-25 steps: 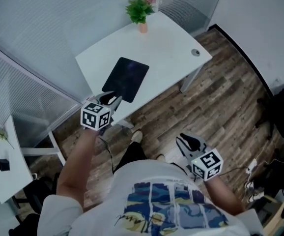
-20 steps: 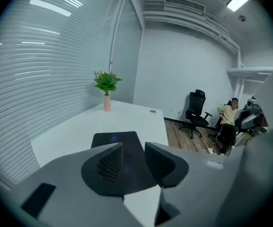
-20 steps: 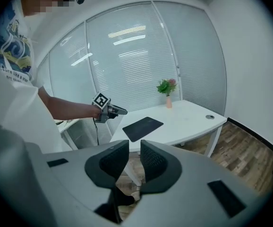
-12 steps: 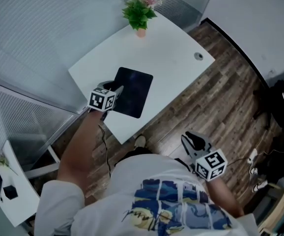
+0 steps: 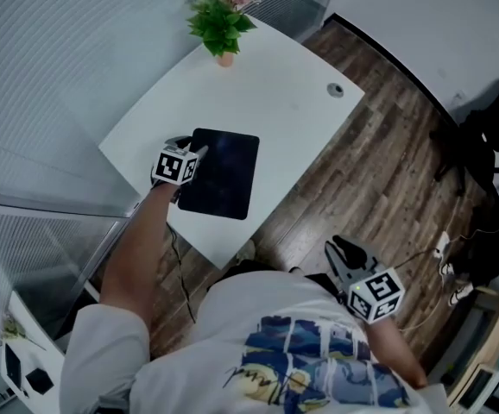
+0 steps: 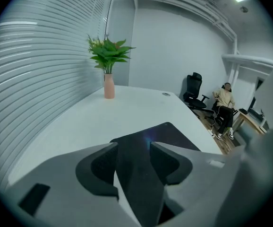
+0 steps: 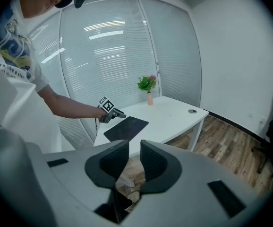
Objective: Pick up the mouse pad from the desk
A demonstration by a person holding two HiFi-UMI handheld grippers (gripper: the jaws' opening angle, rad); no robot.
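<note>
Black rectangular mouse pad [image 5: 224, 172] lies flat on the white counter [image 5: 275, 93], toward its 7 o'clock edge. Potted green plant [image 5: 219, 24] stands well clear at 12.

Left gripper [image 5: 199, 151] is at the pad's 9 o'clock edge, angled down. Fingers are opening with the pad's near edge in the gap, not pinched.

Right gripper [image 5: 343, 250] is off the counter at 5 o'clock, over the wood floor. Fingers are slightly apart and empty.

Risks: the pad sits flush, so the lower finger may not get underneath. A closing push could shove it toward 3 o'clock, or the fingers could close on nothing.
</note>
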